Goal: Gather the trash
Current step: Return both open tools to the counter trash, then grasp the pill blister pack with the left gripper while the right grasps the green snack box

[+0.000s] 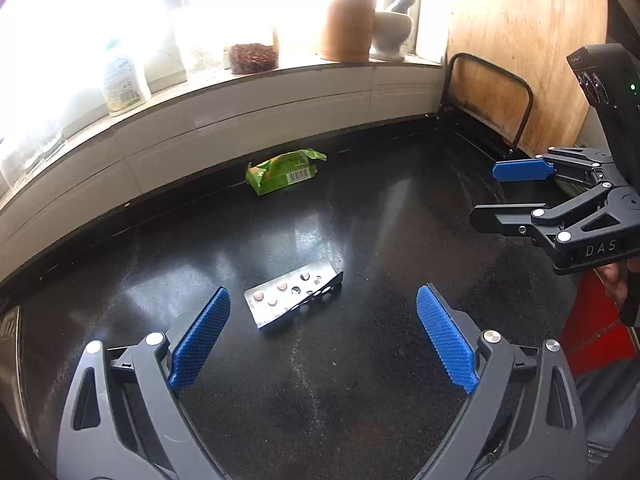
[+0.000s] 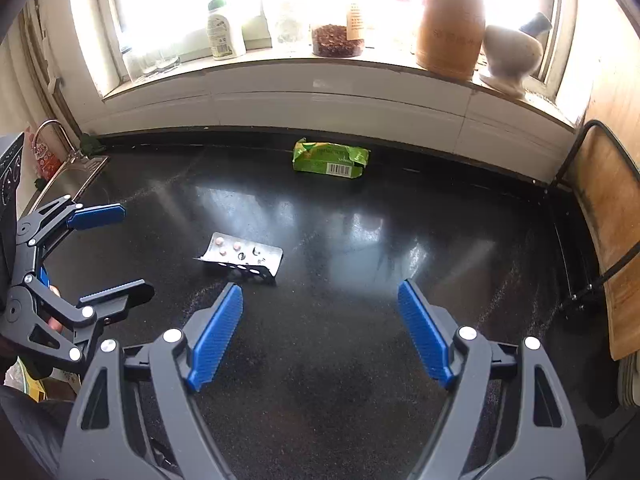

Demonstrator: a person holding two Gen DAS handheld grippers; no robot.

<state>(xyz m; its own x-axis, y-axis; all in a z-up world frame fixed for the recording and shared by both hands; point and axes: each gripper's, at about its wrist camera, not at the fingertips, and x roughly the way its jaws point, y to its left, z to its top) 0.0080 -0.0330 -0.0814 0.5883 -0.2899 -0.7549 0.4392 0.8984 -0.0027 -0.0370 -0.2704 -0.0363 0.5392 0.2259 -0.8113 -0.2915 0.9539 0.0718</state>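
Note:
A silver blister pack [image 1: 294, 298] [image 2: 240, 256] with a few pink pills lies on the black counter [image 1: 360, 360] [image 2: 340, 340]. A torn green packet [image 1: 286, 172] [image 2: 330, 158] with a barcode rests against the back wall. My left gripper [image 1: 324, 294] [image 2: 134, 250] hovers open over the counter; the blister pack sits just beyond its fingertips, nearer the left one, untouched. My right gripper [image 2: 320, 288] [image 1: 486, 194] is open too and holds nothing; the blister pack lies ahead of its left fingertip.
The windowsill holds a white bottle [image 2: 224, 32], a jar of brown bits [image 2: 336, 40], a wooden container [image 2: 448, 28] and a mortar with pestle [image 2: 512, 56]. A wooden board [image 2: 612, 208] in a black wire rack stands at the right. A sink [image 2: 68, 176] is at the left.

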